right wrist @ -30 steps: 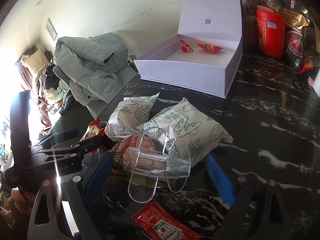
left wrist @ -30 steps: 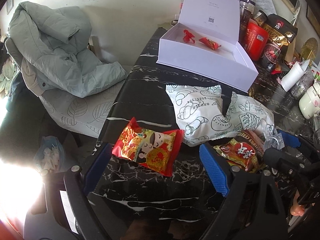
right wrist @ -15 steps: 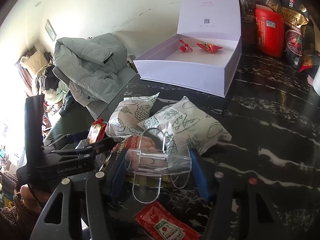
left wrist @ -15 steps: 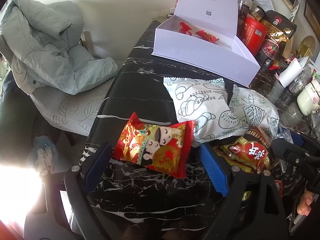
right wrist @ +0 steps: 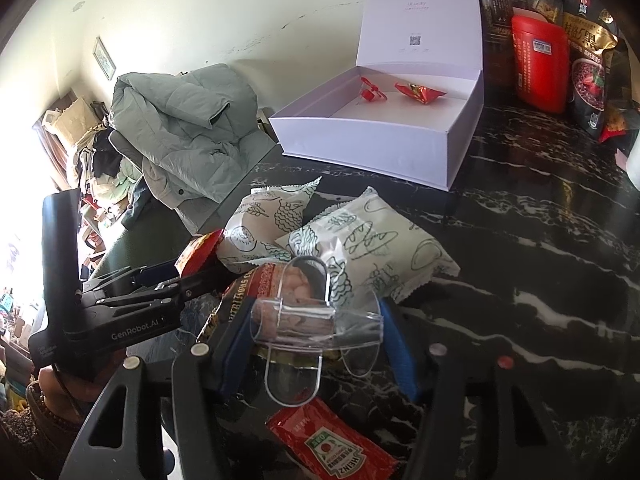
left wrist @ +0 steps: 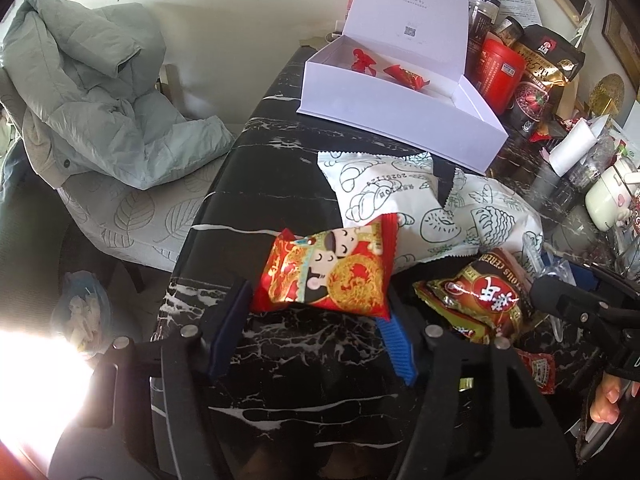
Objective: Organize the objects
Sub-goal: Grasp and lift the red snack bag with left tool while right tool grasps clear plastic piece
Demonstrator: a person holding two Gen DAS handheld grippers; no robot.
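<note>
**Two grippers closing on snacks and a plastic piece**

While the black marble table (left wrist: 288,160) is filling the middle of both views, the left gripper (left wrist: 316,320) is clamping a red snack packet (left wrist: 332,272) between its blue pads (left wrist: 394,344) at centre frame, the packet's far corner lying over the nearer white pastry bag (left wrist: 380,200). A second white pastry bag (left wrist: 492,216) is sitting just beside it to the right, and a dark red cereal packet (left wrist: 480,296) is lying at lower right, touching that bag's near edge.

In the right wrist view, the right gripper (right wrist: 316,340) is squeezing a clear plastic piece (right wrist: 316,322) at lower centre, its fingers (right wrist: 394,344) pressing on both ends. The piece is lying over the cereal packet (right wrist: 248,292), and a ketchup sachet (right wrist: 332,444) is sitting on the table at the bottom edge, just below it.

The open white box (left wrist: 400,120) is standing at the upper right of the left view, lid raised, with two red candies (left wrist: 404,76) lying inside, well apart from both grippers. A red canister (left wrist: 500,72) and dark bags are crowding the table behind the box. A grey-green coat (left wrist: 92,92) is draping over a chair (left wrist: 132,216) at upper left.
</note>
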